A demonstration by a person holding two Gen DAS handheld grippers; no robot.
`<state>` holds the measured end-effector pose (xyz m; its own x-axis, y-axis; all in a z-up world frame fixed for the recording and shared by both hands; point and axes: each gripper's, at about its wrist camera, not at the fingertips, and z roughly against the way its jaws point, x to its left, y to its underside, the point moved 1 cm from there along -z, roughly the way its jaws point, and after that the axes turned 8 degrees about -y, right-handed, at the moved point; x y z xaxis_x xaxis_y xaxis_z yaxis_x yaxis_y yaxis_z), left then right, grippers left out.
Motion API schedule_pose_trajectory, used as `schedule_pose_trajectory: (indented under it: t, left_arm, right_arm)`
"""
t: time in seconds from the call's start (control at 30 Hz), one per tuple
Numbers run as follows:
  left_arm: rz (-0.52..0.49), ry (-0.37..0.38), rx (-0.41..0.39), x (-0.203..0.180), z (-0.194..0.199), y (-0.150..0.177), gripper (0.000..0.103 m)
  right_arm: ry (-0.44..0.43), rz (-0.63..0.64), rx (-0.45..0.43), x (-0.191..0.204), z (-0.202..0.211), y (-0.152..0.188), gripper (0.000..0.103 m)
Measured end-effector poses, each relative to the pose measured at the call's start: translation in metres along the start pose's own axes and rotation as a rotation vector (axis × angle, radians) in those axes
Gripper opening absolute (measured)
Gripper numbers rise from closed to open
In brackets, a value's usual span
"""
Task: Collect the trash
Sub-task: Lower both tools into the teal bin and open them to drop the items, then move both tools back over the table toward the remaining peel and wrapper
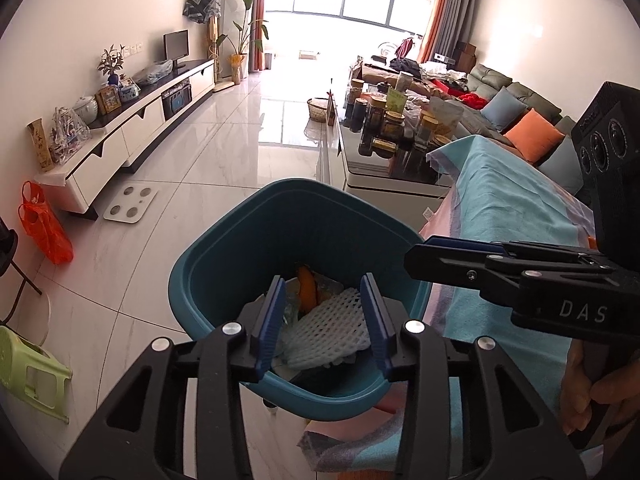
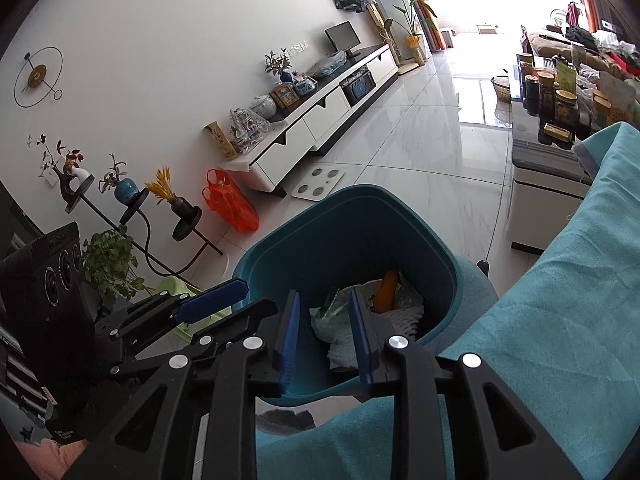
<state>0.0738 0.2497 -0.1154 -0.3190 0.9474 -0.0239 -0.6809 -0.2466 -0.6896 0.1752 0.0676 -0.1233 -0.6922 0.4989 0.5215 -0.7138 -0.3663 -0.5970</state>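
Note:
A teal trash bin [image 1: 224, 264] stands on the floor beside the cloth-covered table; it also shows in the right wrist view [image 2: 344, 232]. Inside lie a white foam fruit net [image 1: 328, 332], an orange peel [image 1: 307, 288] and crumpled wrappers. In the right wrist view the peel [image 2: 386, 292], a greenish plastic bag [image 2: 332, 316] and the net [image 2: 408, 316] show. My left gripper [image 1: 326, 328] is open and empty above the bin. My right gripper [image 2: 326, 336] is open and empty above the bin's near rim. The right gripper also shows from the side in the left wrist view [image 1: 500, 256].
A turquoise cloth [image 2: 560, 320] covers the table on the right. A white TV cabinet [image 1: 132, 136] runs along the left wall, with a white scale [image 1: 130, 204] and an orange bag [image 1: 44, 224] on the floor. A cluttered coffee table [image 1: 392, 140] stands behind. A green stool [image 1: 28, 372] is at the left.

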Motion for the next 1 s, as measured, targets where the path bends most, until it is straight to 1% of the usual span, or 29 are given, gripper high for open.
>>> schedule_pose_trajectory:
  t: [0.07, 0.1, 0.13, 0.17, 0.23, 0.33, 0.43, 0.53, 0.7, 0.83, 0.93, 1.0]
  left_arm:
    - [-0.007, 0.005, -0.013, -0.002, 0.006, 0.001, 0.043]
    - [-0.013, 0.007, -0.021, -0.004, 0.010, 0.001, 0.047]
    - [-0.019, 0.009, -0.028, -0.007, 0.012, 0.002, 0.051]
    - [-0.026, 0.012, -0.036, -0.009, 0.016, 0.003, 0.052]
    - [-0.042, 0.021, -0.051, -0.015, 0.023, 0.003, 0.053]
    - [-0.061, 0.043, -0.069, -0.023, 0.032, 0.003, 0.060]
    - [-0.084, 0.073, -0.087, -0.035, 0.041, 0.003, 0.065]
    - [-0.110, 0.119, -0.101, -0.053, 0.048, 0.004, 0.066]
    - [-0.187, 0.210, -0.115, -0.097, 0.056, 0.007, 0.068]
    - [-0.255, 0.290, -0.114, -0.141, 0.059, 0.009, 0.069]
    - [-0.294, 0.354, -0.095, -0.175, 0.058, 0.010, 0.069]
    - [-0.322, 0.391, -0.074, -0.200, 0.055, 0.012, 0.069]
  right_arm:
    - [0.005, 0.009, -0.008, -0.002, 0.006, 0.000, 0.026]
    - [0.008, 0.015, -0.014, 0.000, 0.010, 0.001, 0.027]
    - [0.010, 0.020, -0.022, 0.000, 0.014, 0.002, 0.032]
    - [0.011, 0.024, -0.028, 0.001, 0.018, 0.004, 0.035]
    - [0.013, 0.028, -0.044, 0.001, 0.027, 0.008, 0.035]
    - [0.022, 0.034, -0.068, 0.000, 0.043, 0.014, 0.039]
    - [0.040, 0.038, -0.098, -0.002, 0.062, 0.023, 0.044]
    - [0.061, 0.032, -0.134, -0.006, 0.084, 0.034, 0.046]
    - [0.131, 0.018, -0.201, -0.017, 0.129, 0.058, 0.047]
    - [0.214, -0.022, -0.261, -0.032, 0.172, 0.082, 0.049]
    - [0.294, -0.055, -0.296, -0.046, 0.202, 0.102, 0.051]
    - [0.326, -0.096, -0.322, -0.057, 0.225, 0.119, 0.051]
